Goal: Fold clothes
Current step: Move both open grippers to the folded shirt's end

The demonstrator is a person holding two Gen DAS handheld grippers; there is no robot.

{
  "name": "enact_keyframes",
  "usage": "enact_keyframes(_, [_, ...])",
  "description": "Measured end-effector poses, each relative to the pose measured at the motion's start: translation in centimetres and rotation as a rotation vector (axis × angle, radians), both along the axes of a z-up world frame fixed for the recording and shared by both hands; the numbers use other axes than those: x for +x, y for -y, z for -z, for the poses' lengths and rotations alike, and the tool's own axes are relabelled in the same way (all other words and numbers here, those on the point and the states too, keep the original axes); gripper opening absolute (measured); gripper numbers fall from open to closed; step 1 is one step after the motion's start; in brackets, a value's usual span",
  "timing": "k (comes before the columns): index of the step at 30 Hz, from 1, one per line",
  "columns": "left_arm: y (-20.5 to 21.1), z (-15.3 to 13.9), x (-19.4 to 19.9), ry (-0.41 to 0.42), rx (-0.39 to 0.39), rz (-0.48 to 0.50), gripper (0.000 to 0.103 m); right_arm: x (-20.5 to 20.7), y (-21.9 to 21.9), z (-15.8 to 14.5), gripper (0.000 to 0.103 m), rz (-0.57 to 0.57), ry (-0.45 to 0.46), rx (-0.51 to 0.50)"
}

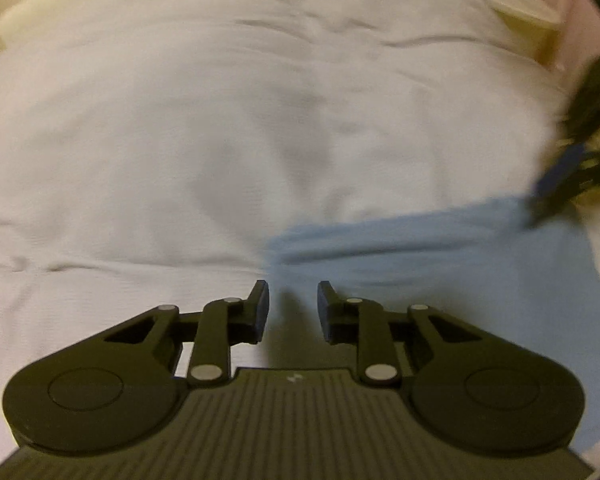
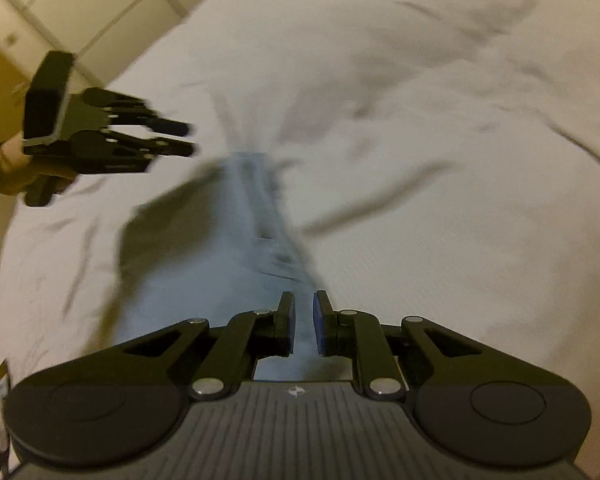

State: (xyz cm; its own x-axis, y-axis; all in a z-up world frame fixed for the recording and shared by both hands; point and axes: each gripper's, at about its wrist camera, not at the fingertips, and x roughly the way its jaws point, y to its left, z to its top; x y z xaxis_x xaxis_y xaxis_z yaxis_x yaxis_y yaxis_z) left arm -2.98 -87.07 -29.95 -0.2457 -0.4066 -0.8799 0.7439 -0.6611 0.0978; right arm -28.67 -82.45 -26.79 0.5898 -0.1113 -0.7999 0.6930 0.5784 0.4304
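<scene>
The light blue cloth lies on a white bed sheet, stretched out long and a bit bunched up, with soft folds down its middle. One end of it runs right up into the right gripper — its two black fingers are close together with the blue cloth between them, so it looks pinched on the cloth, though the picture is blurry there. In the left wrist view the same blue cloth spreads across the lower right part of the sheet, and the right gripper shows as a dark blur at the far end of the cloth. The left gripper sits low over the sheet, just beside the near edge of the cloth, with its fingers apart and nothing between them. From the right wrist view the left gripper is up off the sheet, near the far end of the cloth — a hand holds it from behind. The sheet has many little wrinkles. Past the bed there is a pale tiled floor.
</scene>
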Motion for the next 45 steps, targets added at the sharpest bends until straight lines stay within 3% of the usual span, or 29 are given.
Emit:
enact_keyframes(4, [0.1,2.8,-2.9,-0.003,0.025,0.048,0.022,4.4,-0.3,2.4,0.017,-0.075,0.035,-0.007])
enact_keyframes(7, [1.6,4.7,-3.1,-0.001,0.022,-0.001,0.023,5.5,0.8,4.6,0.012,-0.065,0.007,-0.024])
enact_keyframes(10, [2.5,4.6,-2.7,0.003,0.017,-0.05,0.022,4.3,2.1,5.3,0.009,-0.006,-0.019,-0.037])
enact_keyframes(11, [2.5,4.1,-2.5,0.014,0.009,-0.068,0.021,3.6,2.1,4.9,0.018,0.006,-0.023,-0.038])
enact_keyframes(17, [-0.3,0.1,-1.5,0.018,-0.028,-0.082,0.02,-0.4,1.3,2.3,0.019,0.059,-0.04,-0.049])
enact_keyframes(20, [-2.8,0.8,-2.7,0.051,0.005,-0.015,0.021,-0.5,-1.8,0.7,0.019,-0.014,-0.003,-0.055])
enact_keyframes(24, [-5.7,2.9,-2.0,0.134,0.034,-0.002,0.021,-0.2,-4.0,2.6,0.018,-0.078,-0.019,-0.007])
enact_keyframes(26, [-6.2,3.2,-0.7,0.158,0.027,-0.042,0.021,-1.2,-3.7,4.0,0.018,-0.018,-0.041,0.021])
enact_keyframes(28, [-6.8,3.0,0.6,0.185,0.017,-0.071,0.021,-2.0,-3.4,4.1,0.015,0.003,-0.088,-0.019])
enact_keyframes(29, [-7.1,2.7,1.3,0.201,0.01,-0.079,0.021,-2.3,-3.4,3.9,0.022,0.006,-0.114,-0.048])
enact_keyframes(31, [-8.0,2.0,2.6,0.232,-0.007,-0.084,0.021,-2.8,-3.8,3.3,0.022,0.011,-0.169,-0.099])
enact_keyframes(36, [-13.5,0.2,5.4,0.368,-0.118,0.102,0.027,-1.8,-7.3,0.4,0.027,-0.018,-0.194,-0.169])
enact_keyframes(38, [-16.2,0.4,6.3,0.417,-0.166,0.201,0.029,0.0,-10.2,-0.9,0.036,-0.075,-0.189,-0.219])
enact_keyframes(41, [-19.9,2.2,6.8,0.504,-0.245,0.376,0.033,4.0,-15.4,-2.1,0.047,-0.17,-0.202,-0.307])
enact_keyframes(43, [-21.1,3.8,6.8,0.538,-0.322,0.478,0.043,7.1,-18.4,-2.0,0.052,-0.229,-0.228,-0.359])
enact_keyframes(45, [-22.3,5.4,6.7,0.569,-0.399,0.58,0.044,10.3,-21.4,-1.3,0.053,-0.293,-0.282,-0.416])
